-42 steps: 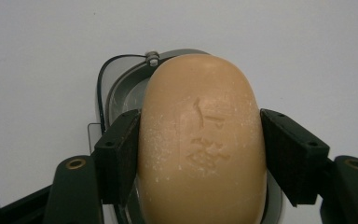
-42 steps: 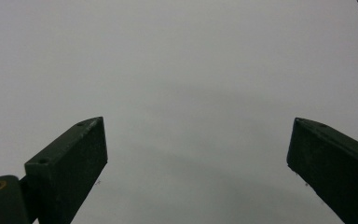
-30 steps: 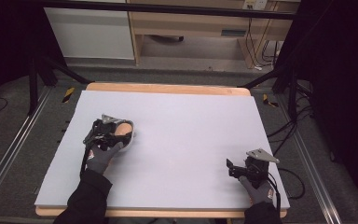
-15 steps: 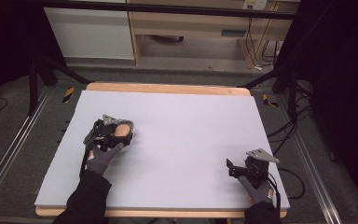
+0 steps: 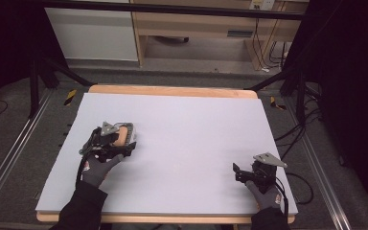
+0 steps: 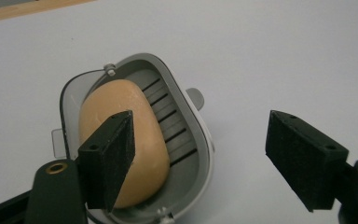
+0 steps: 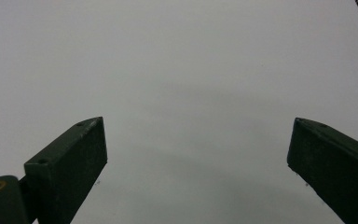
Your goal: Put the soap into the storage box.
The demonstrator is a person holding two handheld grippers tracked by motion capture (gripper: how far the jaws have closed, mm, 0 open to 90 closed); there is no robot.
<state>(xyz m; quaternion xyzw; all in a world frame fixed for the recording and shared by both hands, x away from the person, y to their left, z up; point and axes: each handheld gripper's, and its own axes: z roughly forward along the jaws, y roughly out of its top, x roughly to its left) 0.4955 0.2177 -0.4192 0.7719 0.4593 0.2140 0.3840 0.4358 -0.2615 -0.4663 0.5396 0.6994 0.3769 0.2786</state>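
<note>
A grey soap dish (image 6: 200,154) with a slatted floor lies on the white table (image 5: 187,120) at the left. A tan, oval bar of soap (image 6: 116,98) rests inside it. My left gripper (image 6: 200,135) is open and hovers low over the dish. One jaw is over the soap and the other is out past the dish's rim, above bare table. From the high view, the left gripper (image 5: 124,140) covers part of the dish (image 5: 131,127) and soap (image 5: 122,135). My right gripper (image 5: 237,172) sits near the front right of the table, open with nothing between its jaws (image 7: 198,135).
The table has a wooden edge (image 5: 172,90) at the far side. Black frame legs (image 5: 38,72) and cables (image 5: 292,139) stand on the floor around it. A cabinet (image 5: 91,33) and a wooden shelf (image 5: 196,24) are behind.
The left hand has shifted only slightly over the soap dish. The right gripper has stayed in place.
</note>
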